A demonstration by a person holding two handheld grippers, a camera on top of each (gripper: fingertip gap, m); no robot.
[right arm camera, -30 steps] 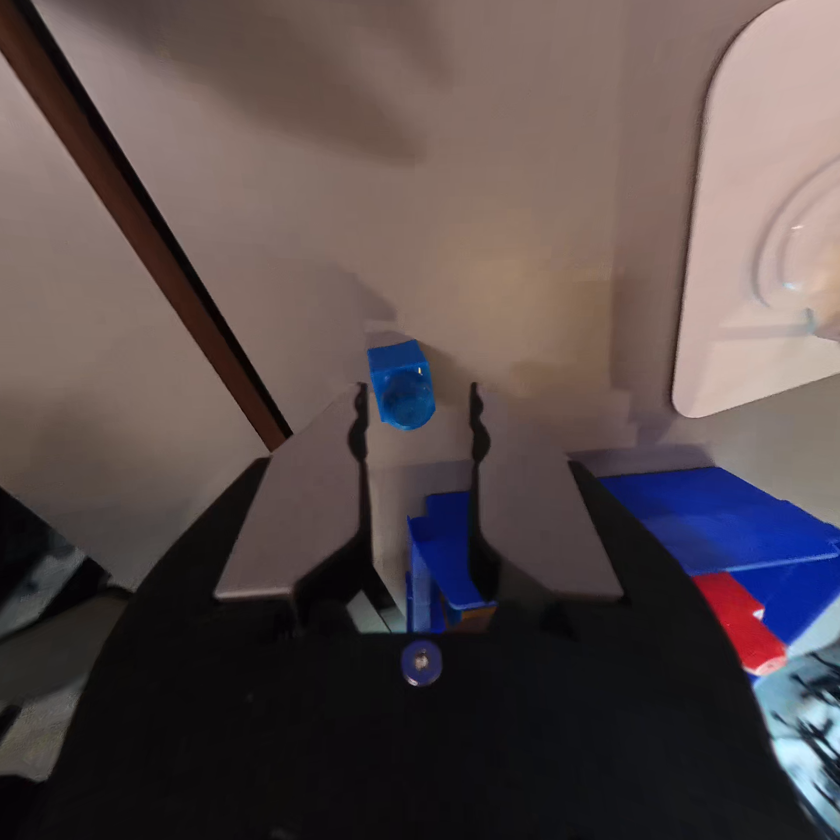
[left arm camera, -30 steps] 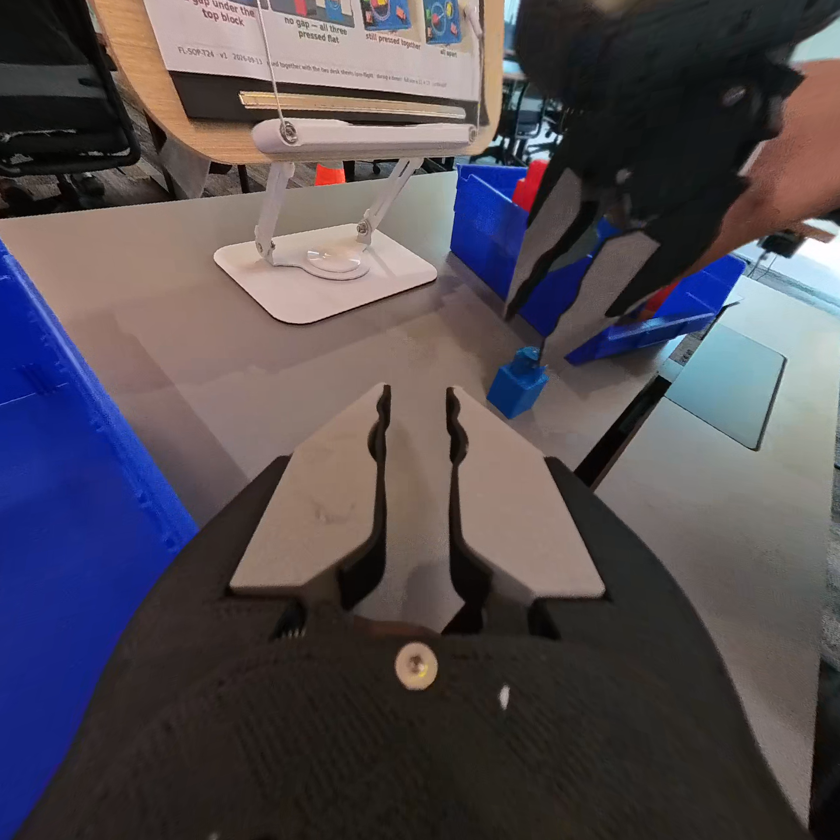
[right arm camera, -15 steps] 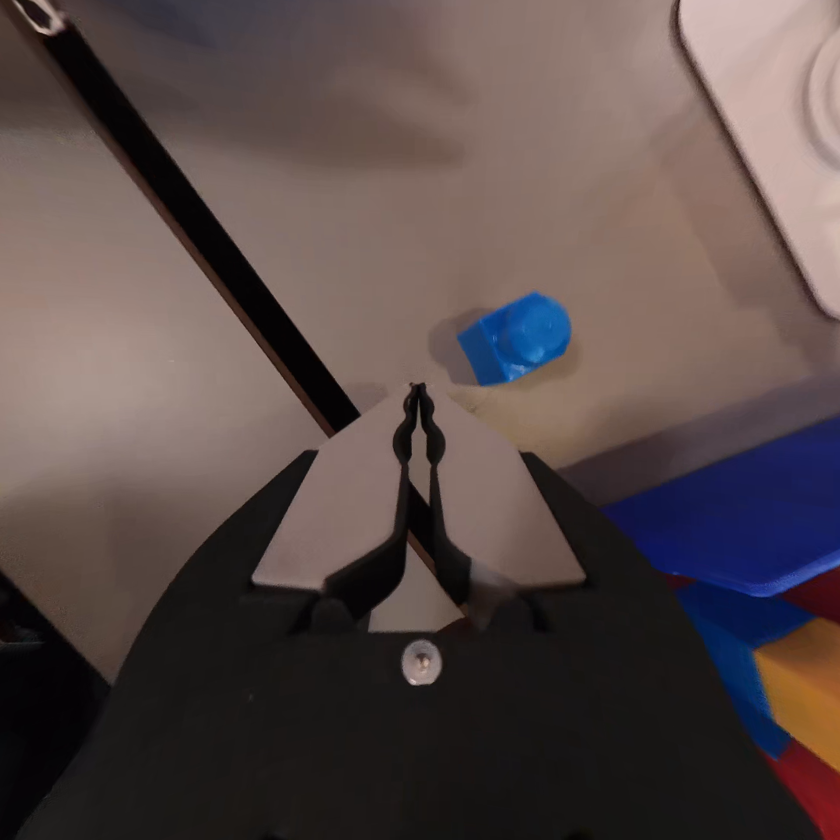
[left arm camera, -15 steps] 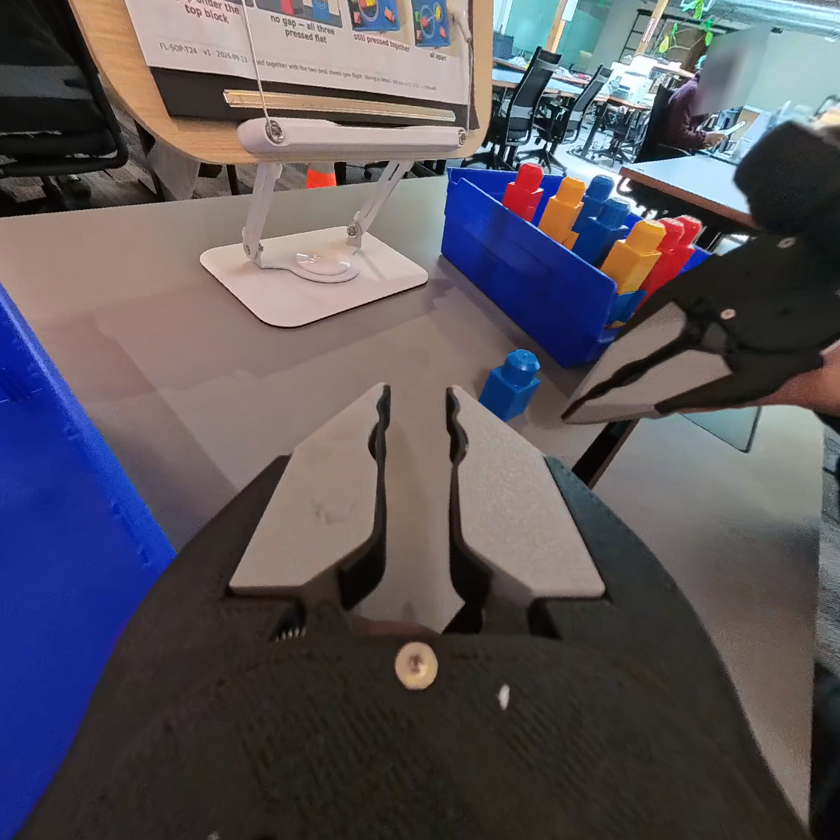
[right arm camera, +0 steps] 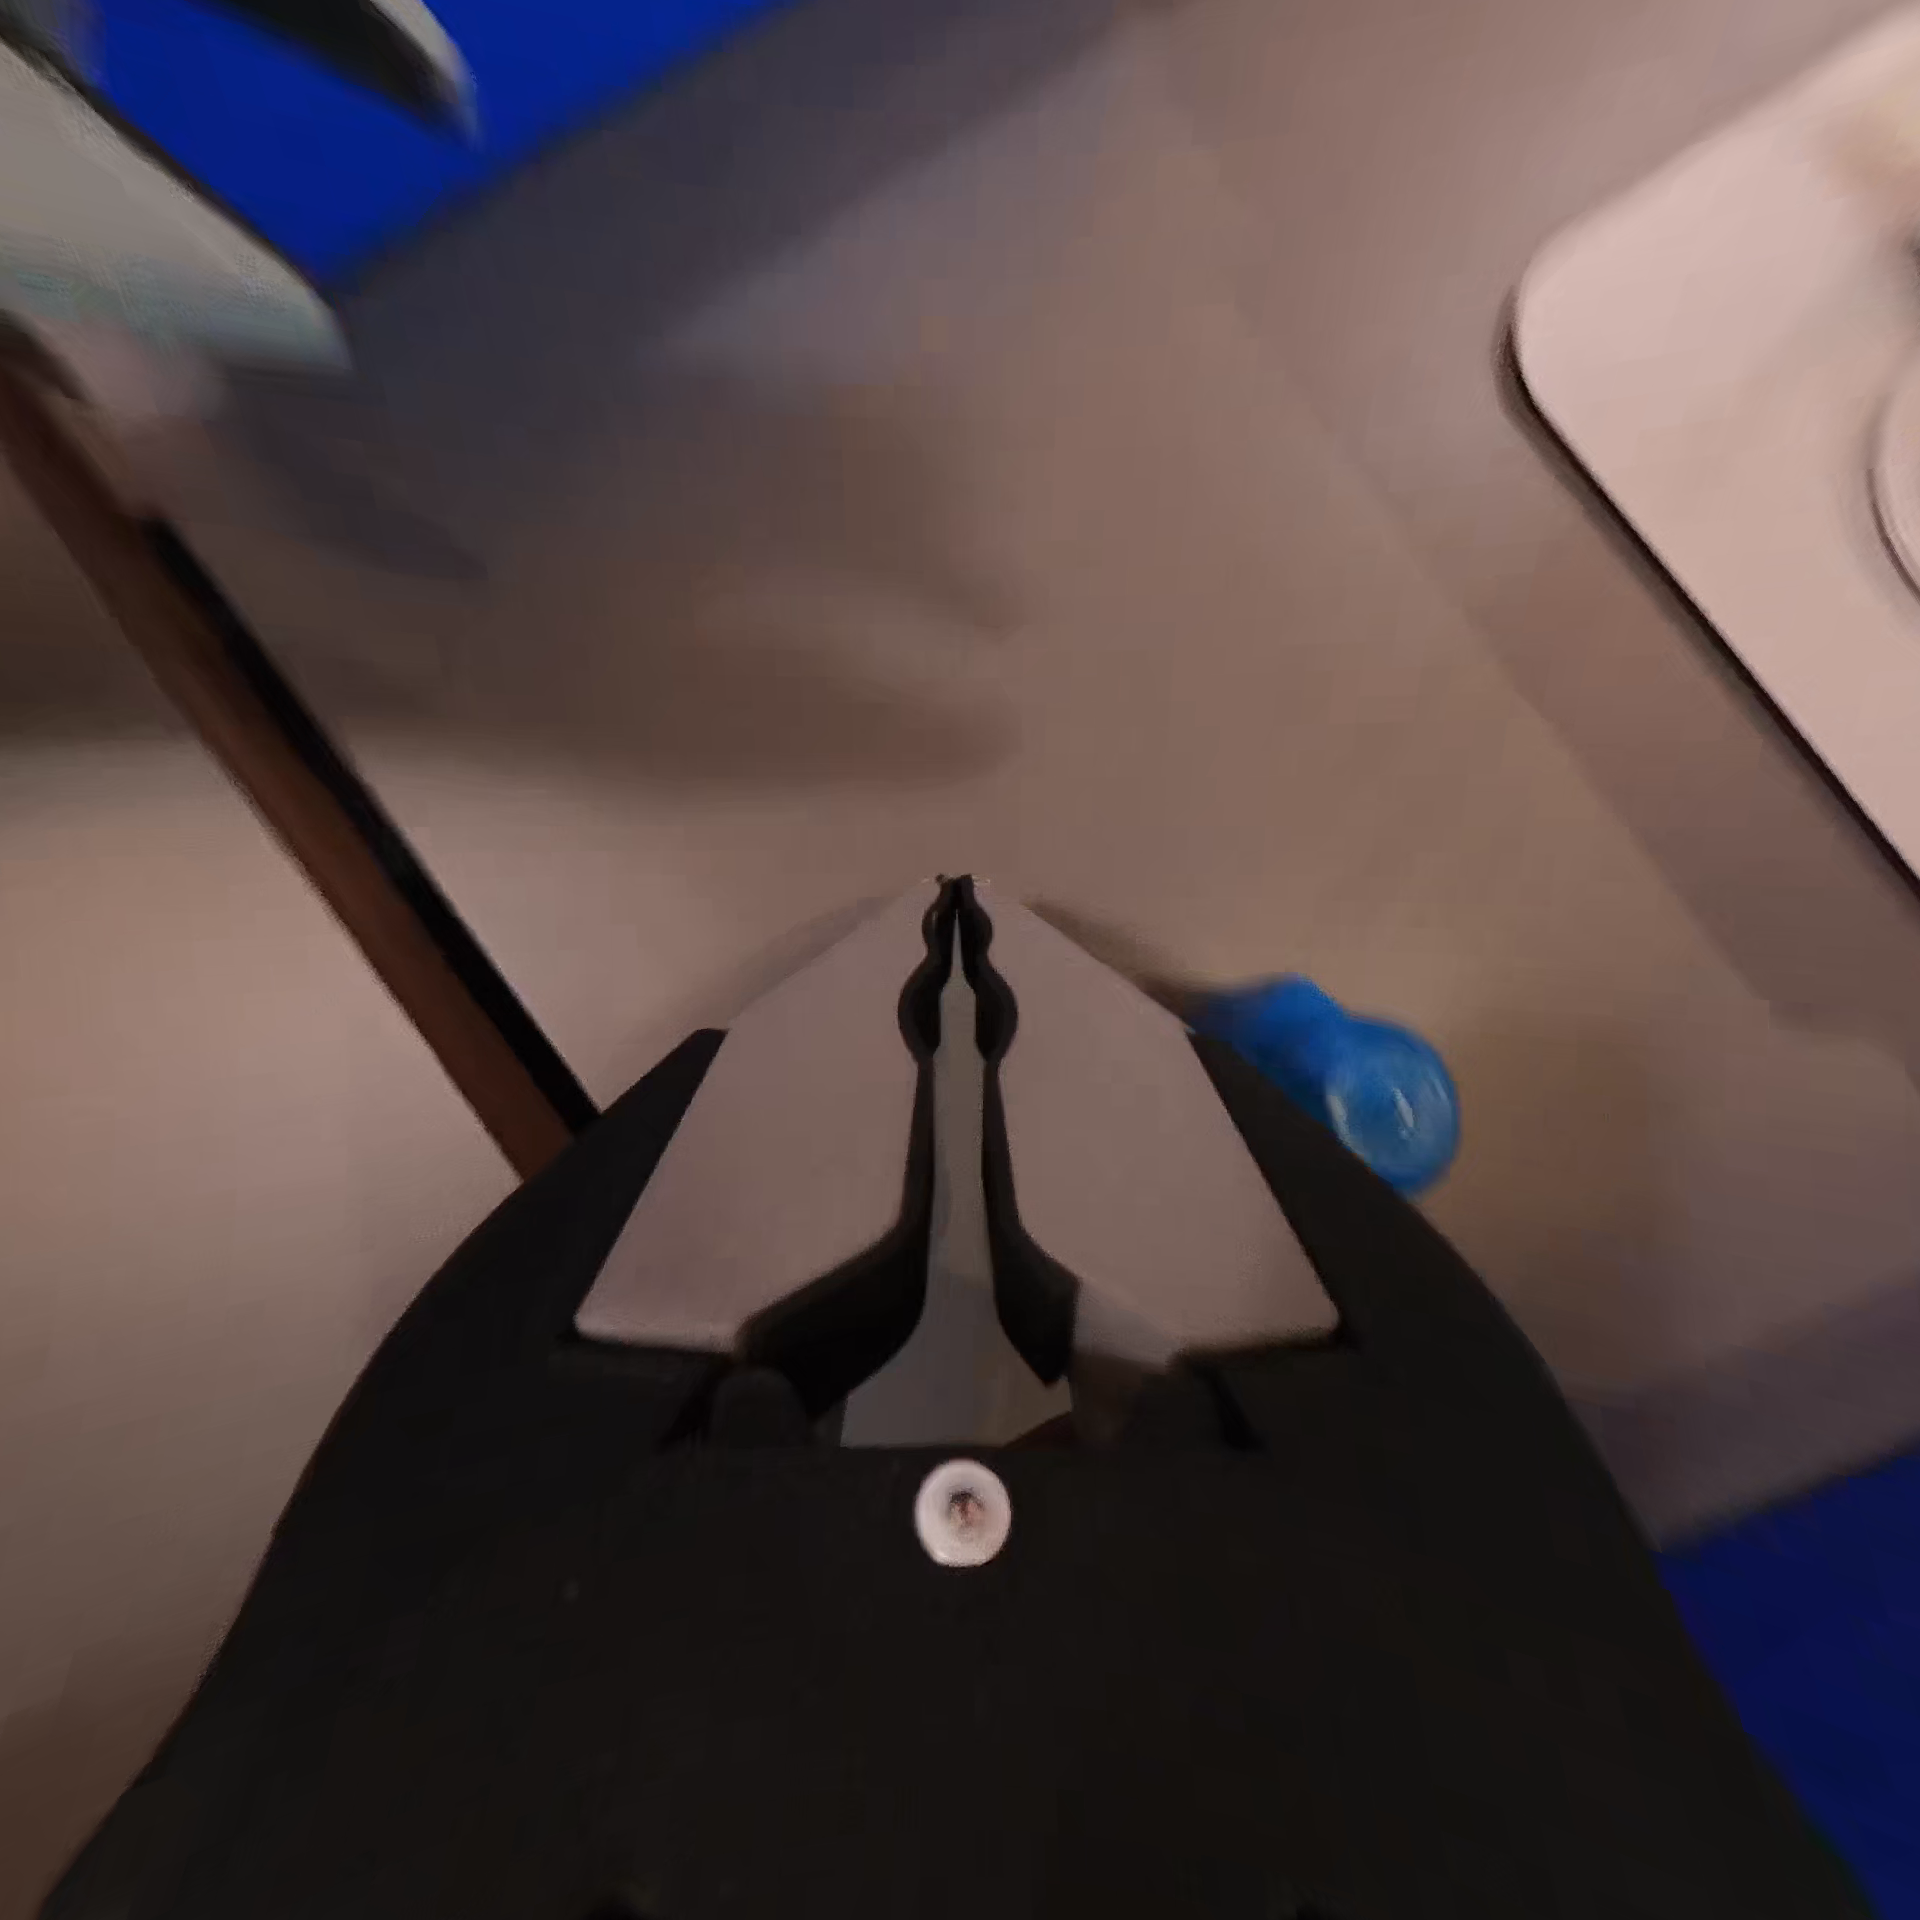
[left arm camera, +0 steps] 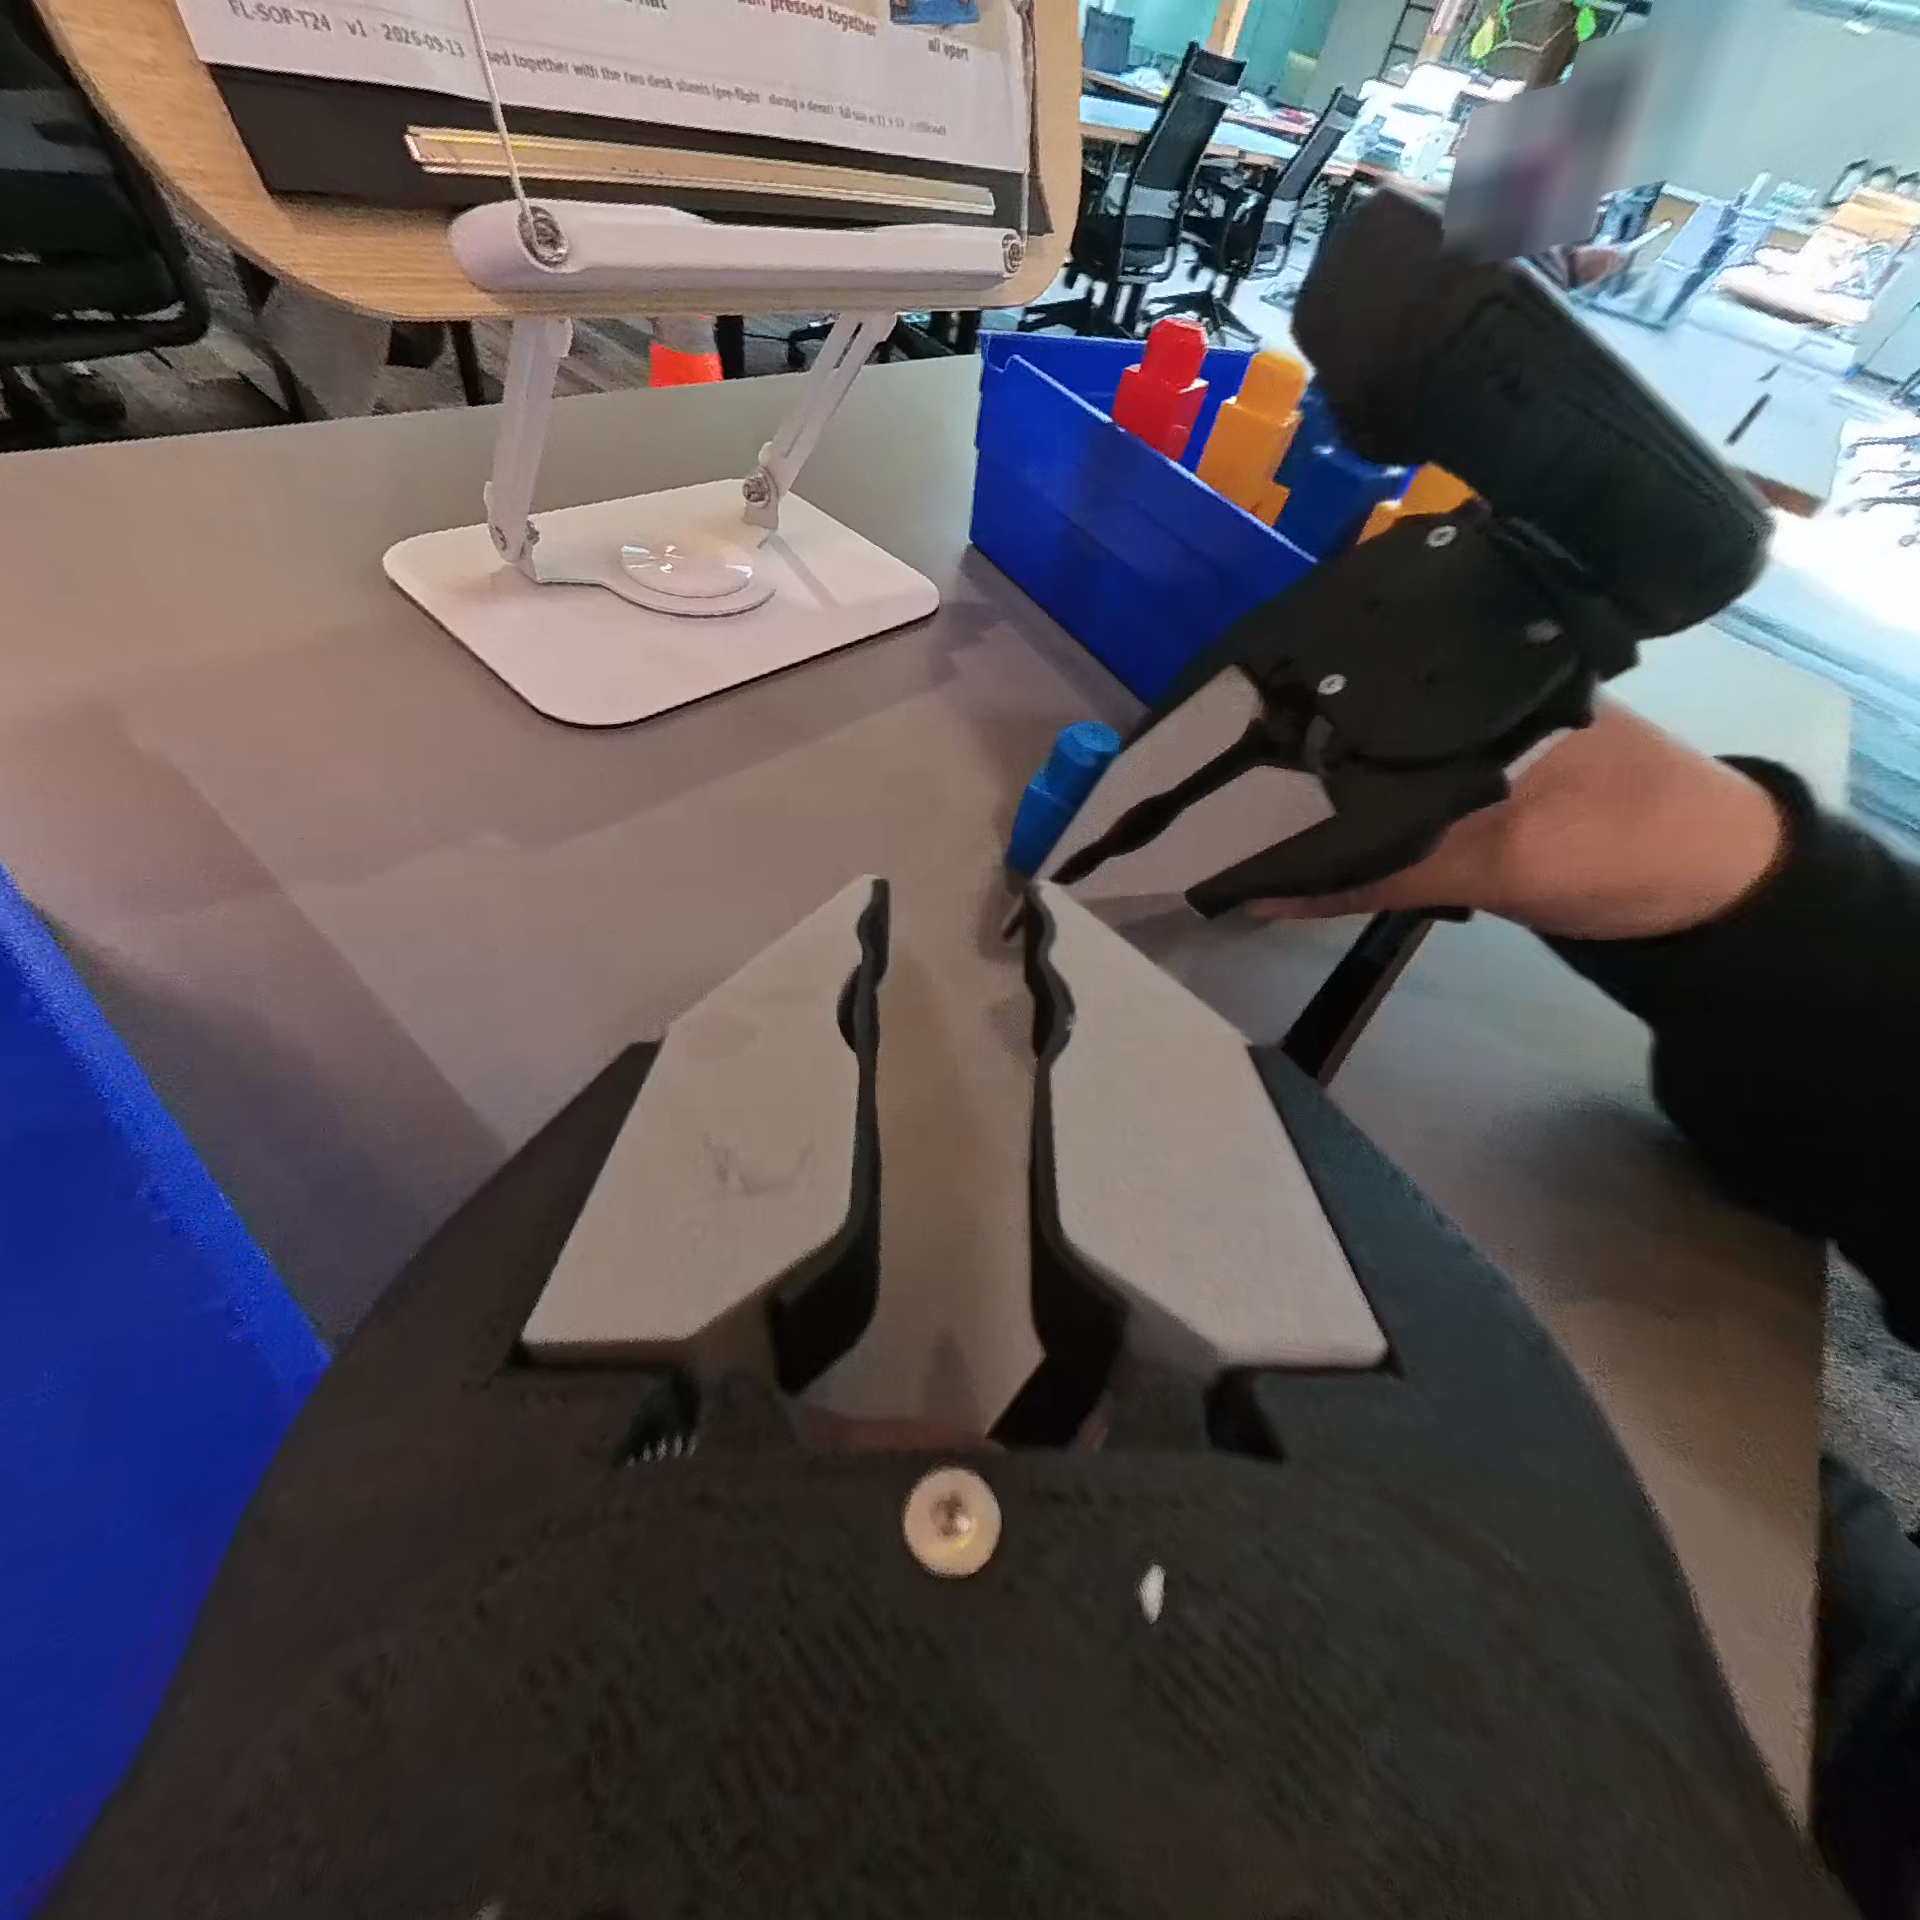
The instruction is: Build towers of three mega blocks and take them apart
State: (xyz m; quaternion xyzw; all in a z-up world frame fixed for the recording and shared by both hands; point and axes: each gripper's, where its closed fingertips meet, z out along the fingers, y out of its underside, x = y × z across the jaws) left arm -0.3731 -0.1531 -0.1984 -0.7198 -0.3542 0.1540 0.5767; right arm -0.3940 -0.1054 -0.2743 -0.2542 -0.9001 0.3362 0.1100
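A single blue mega block [left arm camera: 1062, 788] stands upright on the grey table, just in front of the blue bin. My right gripper [left arm camera: 1044, 878] is shut and empty, its tips low on the table right beside the block. In the right wrist view the right gripper [right arm camera: 956, 883] is shut and the block [right arm camera: 1351, 1081] sits to its right, partly hidden by a finger. My left gripper [left arm camera: 954, 902] is open and empty, hovering over the table with the right gripper's tips just ahead of its right fingertip.
A blue bin [left arm camera: 1101, 520] at the back right holds several red, orange and blue blocks [left arm camera: 1236, 426]. A white stand [left arm camera: 665, 613] holding a board is at the back centre. Another blue bin [left arm camera: 114, 1299] is at my left. A dark seam [right arm camera: 312, 831] splits the tables. One gripper's finger ends stand about 10 cm off the other's.
My right gripper let go of the blue block, shut, then swung down to the table beside the block, close to my left gripper's tips. The left gripper stayed open.
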